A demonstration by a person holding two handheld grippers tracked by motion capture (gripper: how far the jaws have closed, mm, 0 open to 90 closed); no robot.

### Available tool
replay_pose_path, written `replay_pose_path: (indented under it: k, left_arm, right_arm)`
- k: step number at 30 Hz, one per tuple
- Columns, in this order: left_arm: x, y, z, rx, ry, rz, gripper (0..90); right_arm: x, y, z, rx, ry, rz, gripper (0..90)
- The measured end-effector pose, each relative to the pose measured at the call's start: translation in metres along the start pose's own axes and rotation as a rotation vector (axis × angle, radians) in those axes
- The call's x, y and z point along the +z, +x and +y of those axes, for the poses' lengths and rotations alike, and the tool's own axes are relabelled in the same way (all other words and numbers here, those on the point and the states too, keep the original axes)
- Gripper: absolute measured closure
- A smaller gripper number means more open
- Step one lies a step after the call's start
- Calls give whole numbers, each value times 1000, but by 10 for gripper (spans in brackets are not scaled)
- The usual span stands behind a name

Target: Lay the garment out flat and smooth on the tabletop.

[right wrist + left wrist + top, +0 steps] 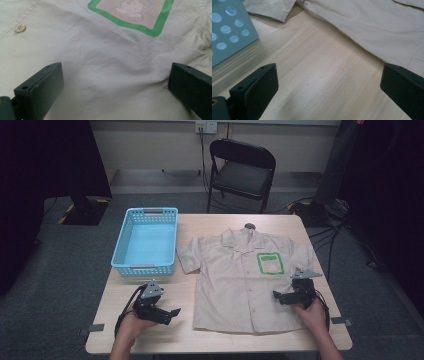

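On the table (210,332) a beige short-sleeved shirt (240,280) lies flat, collar at the far side, with an empty light blue basket (148,241) just beside its sleeve. Left gripper (172,312) sits over bare wood near the hem, right gripper (276,295) over the shirt's edge, both wide open, holding nothing. Green-framed mesh chest patch (131,13), print unreadable. Black folding chair (242,172) behind.

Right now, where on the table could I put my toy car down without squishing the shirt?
Bare wood lies on the table between the blue basket and the near edge, beside the left gripper. A thin strip runs between basket and shirt. The shirt covers the right half, under the right gripper.
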State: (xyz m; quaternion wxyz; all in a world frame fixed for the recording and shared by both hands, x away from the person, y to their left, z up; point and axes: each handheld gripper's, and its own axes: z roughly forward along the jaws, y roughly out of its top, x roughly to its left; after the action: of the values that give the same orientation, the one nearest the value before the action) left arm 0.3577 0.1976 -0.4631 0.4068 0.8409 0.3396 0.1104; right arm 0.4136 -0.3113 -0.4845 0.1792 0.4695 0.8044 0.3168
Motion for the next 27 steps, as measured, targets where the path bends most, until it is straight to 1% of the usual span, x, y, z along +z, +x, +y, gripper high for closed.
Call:
replay_pose_path:
  k: [3,5,6,7,13,15,18,27]
  left_arm:
    - [-2,2,-2,1,-2,7,13]
    - [-3,4,-3,-8,-6,8,13]
    - [-4,5,-4,-3,-1,8,12]
    - [-5,5,-5,-11,-5,10,12]
    - [-6,10,-10,-21,-2,24,12]
    - [-7,11,-11,-17,4,30,12]
    - [-7,13,-14,-24,6,36,12]
    - [-9,17,-19,-29,8,43,13]
  right_arm:
    - [0,0,0,0,0,0,0]
    - [0,0,0,0,0,0,0]
    - [0,0,0,-1,0,0,0]
    - [0,0,0,-1,0,0,0]
    - [0,0,0,-1,0,0,0]
    - [0,0,0,-1,0,0,0]
    - [0,0,0,-1,0,0,0]
    - [0,0,0,0,0,0,0]
